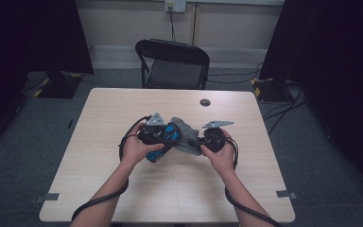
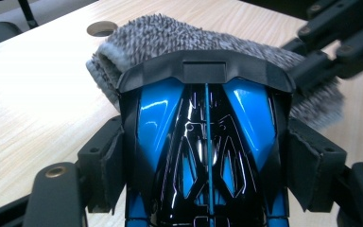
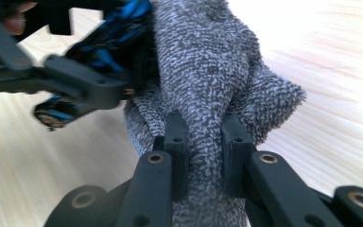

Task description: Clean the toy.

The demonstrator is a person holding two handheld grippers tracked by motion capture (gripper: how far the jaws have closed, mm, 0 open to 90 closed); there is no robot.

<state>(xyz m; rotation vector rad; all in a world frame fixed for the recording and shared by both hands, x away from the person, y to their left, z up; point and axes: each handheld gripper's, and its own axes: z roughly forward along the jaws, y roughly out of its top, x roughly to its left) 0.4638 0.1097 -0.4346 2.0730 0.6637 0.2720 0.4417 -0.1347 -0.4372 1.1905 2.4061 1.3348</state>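
A glossy blue and black toy car point(image 2: 207, 142) sits between the pads of my left gripper point(image 2: 207, 161), which is shut on its sides. In the high view the car point(image 1: 166, 136) and left gripper point(image 1: 163, 135) are held above the table's middle. A grey terry cloth point(image 3: 208, 80) is pinched between the pads of my right gripper point(image 3: 204, 146), which is shut on it. The cloth point(image 2: 170, 35) presses against the car's front end. From above, the cloth point(image 1: 185, 132) lies between both hands, with the right gripper point(image 1: 202, 141) at its right.
The light wooden table point(image 1: 123, 109) has a round cable hole point(image 1: 205, 102) at its far side. A black folding chair point(image 1: 172, 64) stands beyond the far edge. Dark curtains hang on both sides, and cables lie on the floor at right.
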